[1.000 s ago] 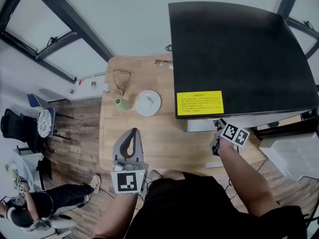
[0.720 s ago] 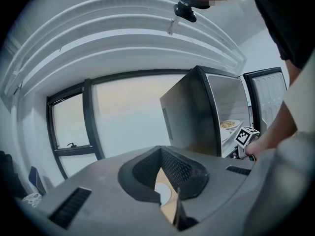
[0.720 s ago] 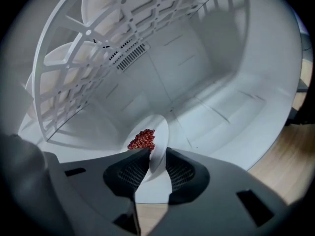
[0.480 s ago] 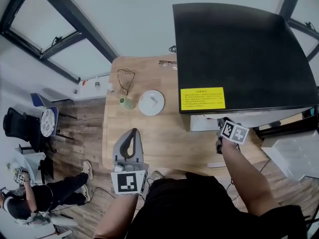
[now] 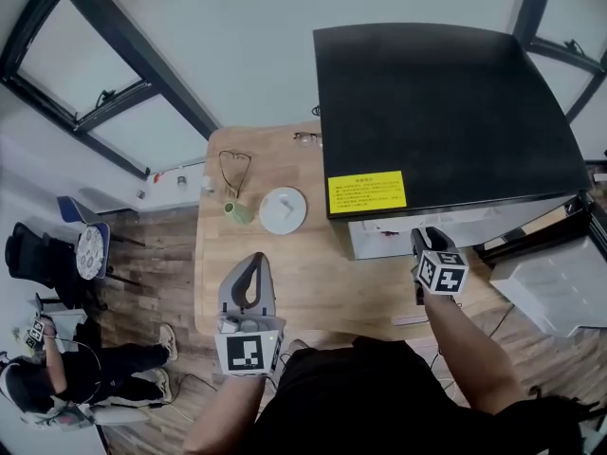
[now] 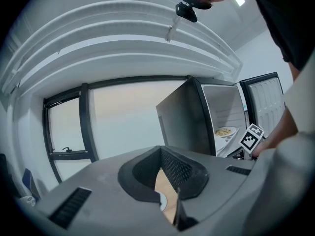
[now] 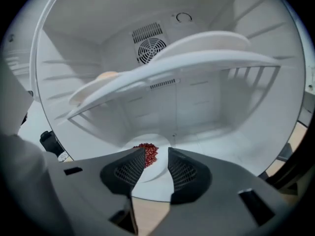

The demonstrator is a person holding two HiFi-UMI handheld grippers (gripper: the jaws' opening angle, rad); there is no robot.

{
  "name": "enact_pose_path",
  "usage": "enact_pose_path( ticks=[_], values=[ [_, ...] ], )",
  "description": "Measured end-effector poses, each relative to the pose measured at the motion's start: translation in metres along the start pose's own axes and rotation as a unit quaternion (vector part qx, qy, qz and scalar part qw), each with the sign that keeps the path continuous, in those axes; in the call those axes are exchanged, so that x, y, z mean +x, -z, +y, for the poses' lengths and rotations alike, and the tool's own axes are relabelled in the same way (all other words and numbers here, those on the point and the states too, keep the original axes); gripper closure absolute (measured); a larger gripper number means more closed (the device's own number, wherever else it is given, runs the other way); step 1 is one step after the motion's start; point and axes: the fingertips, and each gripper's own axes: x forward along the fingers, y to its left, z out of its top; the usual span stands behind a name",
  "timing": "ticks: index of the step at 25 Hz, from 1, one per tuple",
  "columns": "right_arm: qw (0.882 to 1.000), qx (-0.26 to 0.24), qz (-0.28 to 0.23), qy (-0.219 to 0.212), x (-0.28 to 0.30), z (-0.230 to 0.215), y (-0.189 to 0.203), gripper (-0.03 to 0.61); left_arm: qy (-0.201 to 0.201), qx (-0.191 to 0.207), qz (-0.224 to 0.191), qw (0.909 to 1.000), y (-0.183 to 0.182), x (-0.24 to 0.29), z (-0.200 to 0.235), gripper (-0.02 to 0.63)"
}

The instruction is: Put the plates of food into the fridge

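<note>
left gripper [image 5: 248,265]: over near edge of table [image 5: 313,273], fingers shut tip to tip, nothing held
right gripper [image 7: 156,154]: at open fridge [image 5: 446,112], fingers moderately apart, just been opening, gripping nothing
plate of red food [image 7: 150,171]: on fridge floor under upper shelf [image 7: 197,63], just past right fingertips, pads off it
white plate [image 5: 282,209]: on table beside green cup [image 5: 235,211], well apart from both grippers

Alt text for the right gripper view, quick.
The right tool, jaws just opening, points into the white fridge; a round white plate of red food sits in the gap, ungripped. Another white plate rests on the shelf above.
</note>
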Motion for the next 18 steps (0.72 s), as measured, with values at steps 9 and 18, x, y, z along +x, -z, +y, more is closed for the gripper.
enact_pose_path(
  ticks=[9, 18],
  values=[
    [0.991, -0.049, -0.107, -0.068, -0.089, 0.02, -0.053, 0.516, 0.041, -0.008, -0.034, 0.9985, -0.007, 0.014, -0.033, 0.611],
    [0.981, -0.063, -0.166, -0.077, -0.154, 0.001, -0.102, 0.557, 0.105, -0.02, -0.008, 0.9942, 0.025, 0.034, -0.086, 0.611]
  ],
)
